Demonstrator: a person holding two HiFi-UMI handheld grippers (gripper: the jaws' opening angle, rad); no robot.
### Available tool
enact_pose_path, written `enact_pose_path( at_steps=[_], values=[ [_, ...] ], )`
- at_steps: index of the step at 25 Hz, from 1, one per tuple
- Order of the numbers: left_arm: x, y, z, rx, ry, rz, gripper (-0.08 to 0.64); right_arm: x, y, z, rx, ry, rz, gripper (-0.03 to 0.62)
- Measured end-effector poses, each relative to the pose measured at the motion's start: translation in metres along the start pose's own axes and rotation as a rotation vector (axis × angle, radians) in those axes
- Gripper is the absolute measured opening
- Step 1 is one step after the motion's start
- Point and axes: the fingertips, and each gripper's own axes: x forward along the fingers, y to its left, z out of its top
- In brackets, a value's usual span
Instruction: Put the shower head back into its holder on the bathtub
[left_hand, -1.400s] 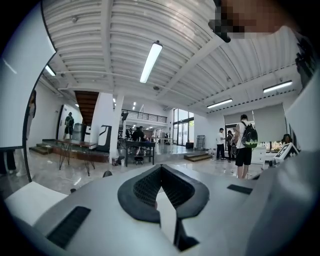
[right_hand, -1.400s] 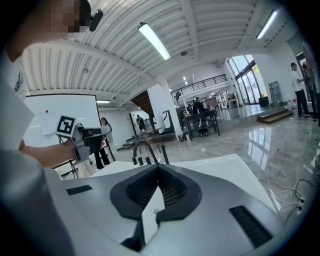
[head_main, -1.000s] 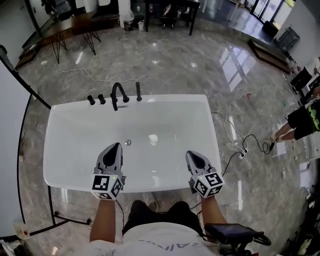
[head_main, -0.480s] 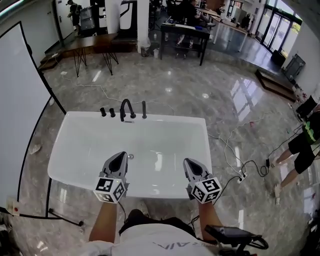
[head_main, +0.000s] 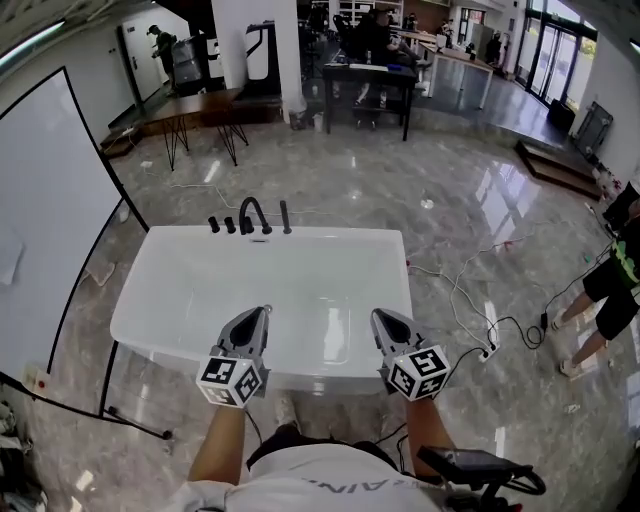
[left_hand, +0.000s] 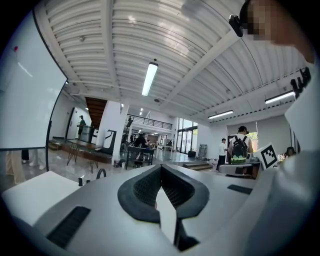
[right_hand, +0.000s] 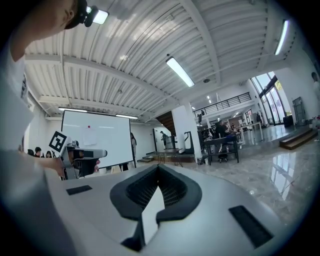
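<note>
White and glossy, the tub (head_main: 180, 290) fills the middle of the head view. On its far rim stand black knobs (head_main: 221, 224), a faucet (head_main: 252, 215) and a slim upright (head_main: 286, 217) that may be the shower head, too small to be sure; its holder cannot be made out. Over the near rim, the left gripper (head_main: 265, 312) and right gripper (head_main: 377, 314) each have their jaws pressed together on nothing.

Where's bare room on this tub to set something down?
The basin of the tub is bare, as is the far rim right of the fittings. Crowded: the rim at the fittings, and the near rim under the left hand-held gripper and right hand-held gripper.
</note>
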Motion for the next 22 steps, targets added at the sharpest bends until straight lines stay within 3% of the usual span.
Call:
enact_pose_path(
  at_steps=[7,11,17,22],
  values=[
    [-0.054,-0.046,0.001,0.039,-0.001,0.025,0.018,-0.050,0.019,0.006,0.009,-0.038,0.044,0.008],
    [-0.077,-0.050,0.010,0.029,-0.019,0.036,0.017,-0.064,0.044,0.008,-0.005,-0.023,0.064,0.008],
    [-0.106,-0.025,0.014,0.026,-0.052,0.013,0.018,-0.056,0.077,0.006,-0.023,-0.004,0.025,0.008],
    [-0.152,0.012,0.021,0.058,-0.077,0.020,0.018,-0.036,0.133,0.009,-0.059,-0.005,0.034,0.008]
  ],
)
